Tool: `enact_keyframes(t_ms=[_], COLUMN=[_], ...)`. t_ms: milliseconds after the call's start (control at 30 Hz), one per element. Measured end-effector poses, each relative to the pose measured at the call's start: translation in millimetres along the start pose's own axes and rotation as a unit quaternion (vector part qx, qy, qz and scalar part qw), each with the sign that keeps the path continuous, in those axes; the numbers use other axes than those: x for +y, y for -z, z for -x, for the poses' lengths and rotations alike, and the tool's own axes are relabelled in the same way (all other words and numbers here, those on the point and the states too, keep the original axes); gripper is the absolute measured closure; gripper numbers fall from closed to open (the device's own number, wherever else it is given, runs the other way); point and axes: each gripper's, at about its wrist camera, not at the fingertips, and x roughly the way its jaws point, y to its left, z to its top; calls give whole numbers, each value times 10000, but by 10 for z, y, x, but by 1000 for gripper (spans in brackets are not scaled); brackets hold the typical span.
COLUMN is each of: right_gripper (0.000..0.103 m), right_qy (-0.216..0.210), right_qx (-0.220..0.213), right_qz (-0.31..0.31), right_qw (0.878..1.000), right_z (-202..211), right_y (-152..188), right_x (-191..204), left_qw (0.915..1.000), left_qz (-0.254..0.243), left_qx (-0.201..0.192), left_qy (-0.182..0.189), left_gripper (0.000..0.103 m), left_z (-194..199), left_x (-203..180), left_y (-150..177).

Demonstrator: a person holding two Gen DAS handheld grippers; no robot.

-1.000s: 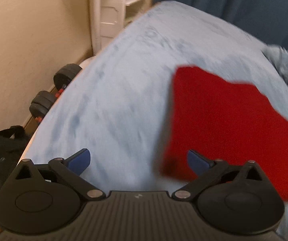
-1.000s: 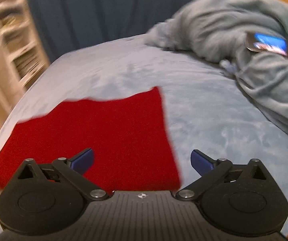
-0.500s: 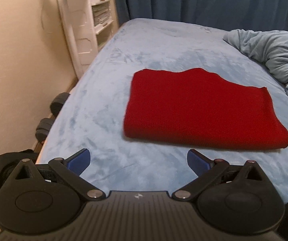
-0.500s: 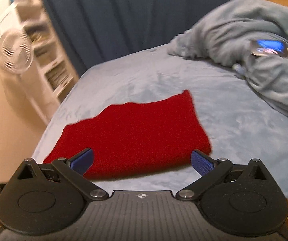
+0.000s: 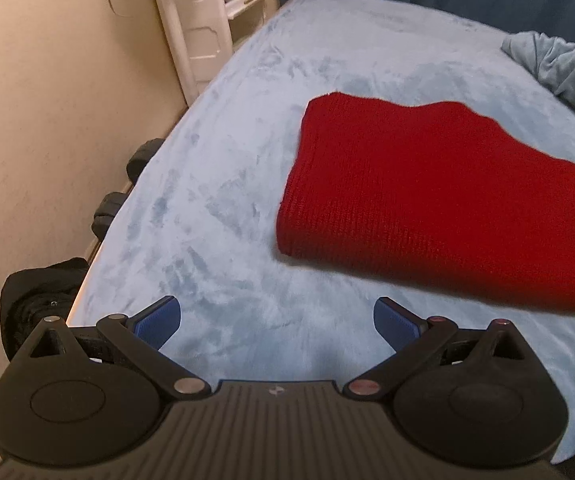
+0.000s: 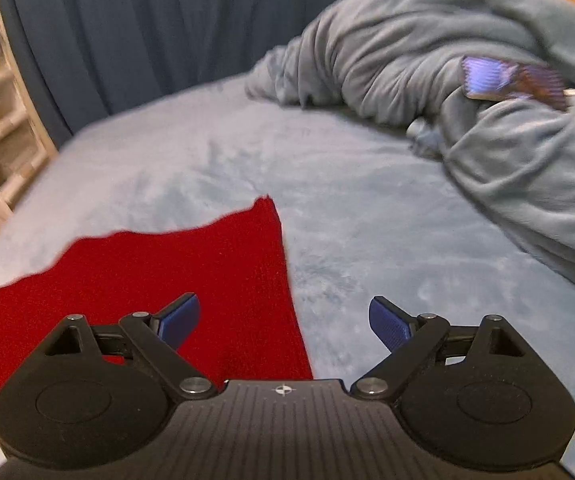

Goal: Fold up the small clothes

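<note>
A folded red knit garment (image 5: 439, 196) lies flat on the pale blue bed cover (image 5: 223, 184). In the left wrist view it sits ahead and to the right of my left gripper (image 5: 277, 322), which is open with only bed cover between its blue pads. In the right wrist view the red garment (image 6: 167, 280) fills the lower left, and its right edge runs between the fingers of my right gripper (image 6: 283, 320). That gripper hovers over this edge with its jaws closing; the pads are apart and press on nothing.
A rumpled grey-blue blanket (image 6: 467, 120) is heaped at the right, with a lit phone (image 6: 503, 82) on it. Dark blue curtains (image 6: 127, 28) hang behind the bed. White shelving (image 5: 203, 20), dumbbells (image 5: 127, 184) and a black bag (image 5: 35, 304) stand along the left side.
Both grippers pulled back from the garment half a second ago. Since then the left one has drawn nearer with the garment to its right, and the right one has come forward over the garment's right edge.
</note>
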Motion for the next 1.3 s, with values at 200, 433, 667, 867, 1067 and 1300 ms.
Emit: enact_keyframes(t_ms=[200, 433, 667, 867, 1067, 1300], right_gripper=[11, 10, 1, 1, 1, 1], right_qy=[621, 605, -460, -1540, -1094, -1191], right_qx=[876, 997, 129, 177, -281, -292], right_qz=[-180, -1575, -545, -145, 17, 117], right_qw=[9941, 9806, 9974, 9878, 9936, 9924], right_z=[-769, -358, 1071, 2000, 2460, 2639], right_y=[35, 189, 334, 794, 1032, 1151], right_x=[-121, -926, -411, 159, 421, 514], left_qw=[9998, 9993, 9994, 9984, 9946, 9926], left_qz=[19, 127, -93, -328, -740, -874], left_qx=[6, 114, -181, -458, -706, -796], left_qy=[-187, -331, -287, 14, 166, 277], left_gripper=[0, 0, 0, 0, 0, 0], left_z=[-222, -337, 80, 609, 1041, 1241], left_x=[-77, -27, -107, -183, -293, -351], left_y=[-205, -217, -1, 326, 575, 742])
